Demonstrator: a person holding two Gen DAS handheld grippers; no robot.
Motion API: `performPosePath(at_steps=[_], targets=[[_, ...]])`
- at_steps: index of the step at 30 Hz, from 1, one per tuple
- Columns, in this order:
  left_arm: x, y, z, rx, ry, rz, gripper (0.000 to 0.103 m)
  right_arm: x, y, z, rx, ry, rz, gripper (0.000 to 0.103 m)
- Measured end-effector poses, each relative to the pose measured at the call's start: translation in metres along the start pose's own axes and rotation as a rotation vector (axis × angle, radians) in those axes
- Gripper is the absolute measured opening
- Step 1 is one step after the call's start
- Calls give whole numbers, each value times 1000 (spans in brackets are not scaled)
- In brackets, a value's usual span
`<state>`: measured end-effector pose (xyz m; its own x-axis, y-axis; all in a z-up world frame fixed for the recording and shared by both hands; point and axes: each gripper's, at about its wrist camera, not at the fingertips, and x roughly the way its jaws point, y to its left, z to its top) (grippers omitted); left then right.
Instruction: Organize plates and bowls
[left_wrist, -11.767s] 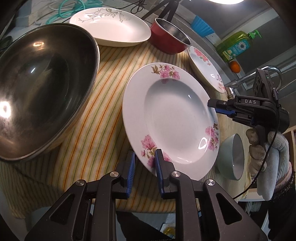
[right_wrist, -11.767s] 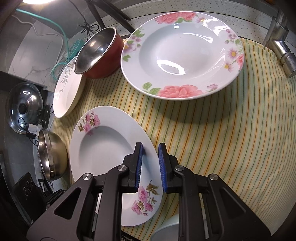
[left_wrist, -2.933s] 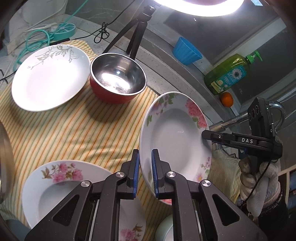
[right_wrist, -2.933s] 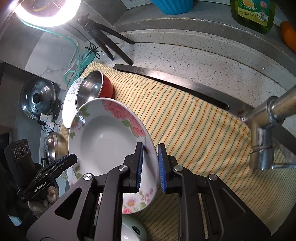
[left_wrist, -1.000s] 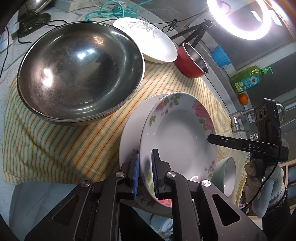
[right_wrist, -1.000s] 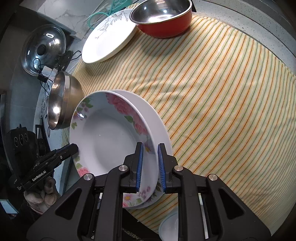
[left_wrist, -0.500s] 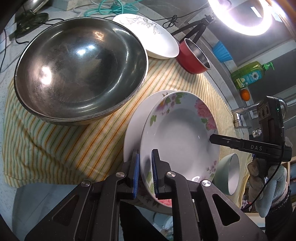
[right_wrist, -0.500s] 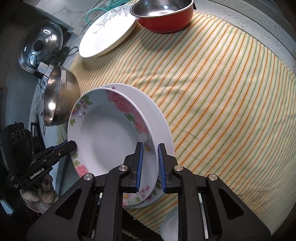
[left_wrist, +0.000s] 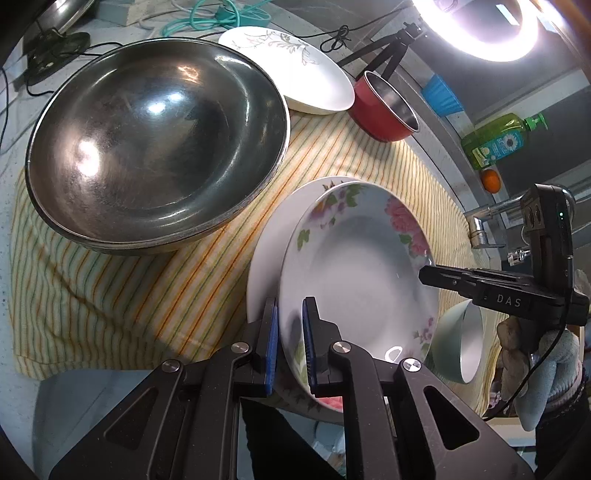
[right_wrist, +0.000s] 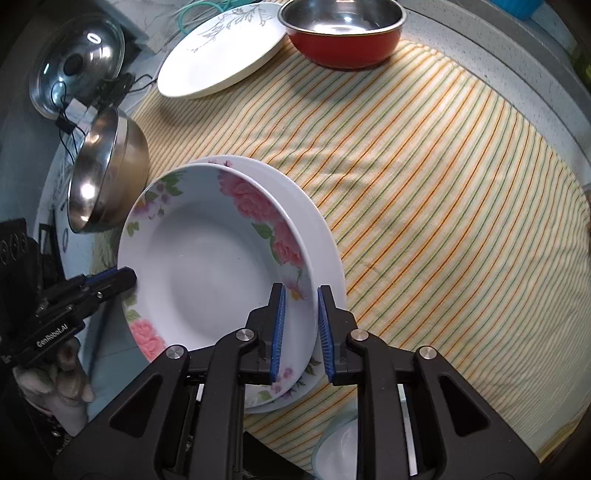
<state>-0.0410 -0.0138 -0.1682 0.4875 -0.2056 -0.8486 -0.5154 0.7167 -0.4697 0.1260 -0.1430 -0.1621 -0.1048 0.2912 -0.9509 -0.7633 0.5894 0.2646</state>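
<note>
A white deep plate with pink roses (left_wrist: 354, 266) (right_wrist: 207, 266) lies tilted on top of a second white floral plate (left_wrist: 266, 258) (right_wrist: 317, 229) on the striped cloth. My left gripper (left_wrist: 290, 332) (right_wrist: 125, 277) is shut on the rose plate's near-left rim. At the opposite rim my right gripper (right_wrist: 300, 328) (left_wrist: 424, 275) is opening its jaws. The rim still passes between its blue pads (right_wrist: 277, 325), with a gap on both sides. A gloved hand holds each gripper.
A big steel bowl (left_wrist: 159, 147) (right_wrist: 107, 173) stands left of the stack. A leaf-pattern plate (left_wrist: 288, 70) (right_wrist: 221, 51) and a red pot (left_wrist: 384, 107) (right_wrist: 343, 33) are at the back. A pale green bowl (left_wrist: 461, 339) (right_wrist: 340, 450) sits near the cloth's front edge. A faucet (left_wrist: 484, 225) and a soap bottle (left_wrist: 498, 142) are at the right.
The right gripper's pads have spread apart off the rose plate's rim. The plate has settled a little lower onto the plate beneath. The left gripper's hold is unchanged.
</note>
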Motion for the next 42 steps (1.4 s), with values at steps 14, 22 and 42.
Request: performPosePath(at_steps=[14,22,42], targets=[[2,-3,-1,39,4,8,13,0,7,3,-18,-11,-33,28],[-3,-6,-1,82,-13,18,21,-18,7,2,-1,-81,-59,55],[-62,-2,2,133,-95,9,27,-92,7,-21,146,-363,103,69]])
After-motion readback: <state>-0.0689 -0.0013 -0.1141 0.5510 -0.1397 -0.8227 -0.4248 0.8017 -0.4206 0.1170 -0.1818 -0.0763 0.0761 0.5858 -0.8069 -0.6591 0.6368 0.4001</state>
